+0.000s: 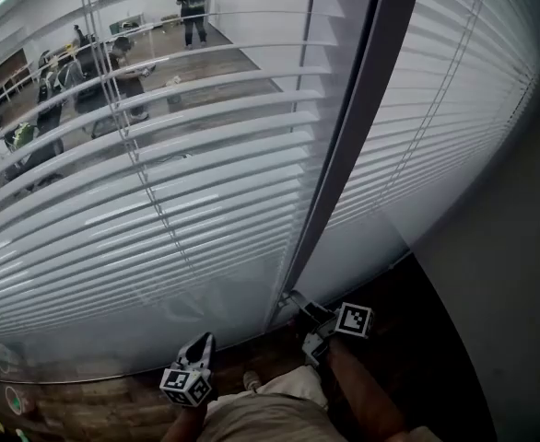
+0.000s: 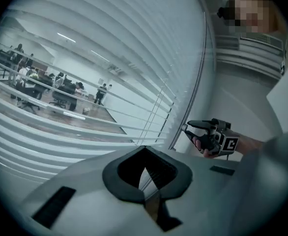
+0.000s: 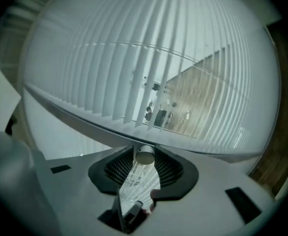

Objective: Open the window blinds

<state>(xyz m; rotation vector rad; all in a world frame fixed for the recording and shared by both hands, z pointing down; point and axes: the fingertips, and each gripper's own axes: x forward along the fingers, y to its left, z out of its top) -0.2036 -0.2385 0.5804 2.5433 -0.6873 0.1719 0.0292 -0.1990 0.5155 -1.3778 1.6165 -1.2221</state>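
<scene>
White slatted blinds (image 1: 159,201) cover the left window, their slats tilted enough to show an office through the gaps. A second blind (image 1: 436,127) hangs on the right with its slats close together. My right gripper (image 1: 295,299) is at the foot of the dark frame post (image 1: 362,127), held level. It is shut on the white round tilt wand (image 3: 145,155), whose end sits between the black pads. The right gripper (image 2: 189,128) also shows from the side, a hand behind it. My left gripper (image 1: 205,341) hangs lower left, shut and holding nothing, its tips (image 2: 144,149) pointing at the slats.
A plain pale wall (image 1: 510,274) stands at the right. Dark wood floor (image 1: 417,339) runs along the window foot. Beyond the glass are desks, chairs and several people (image 1: 193,7). The person's legs (image 1: 270,412) fill the bottom middle.
</scene>
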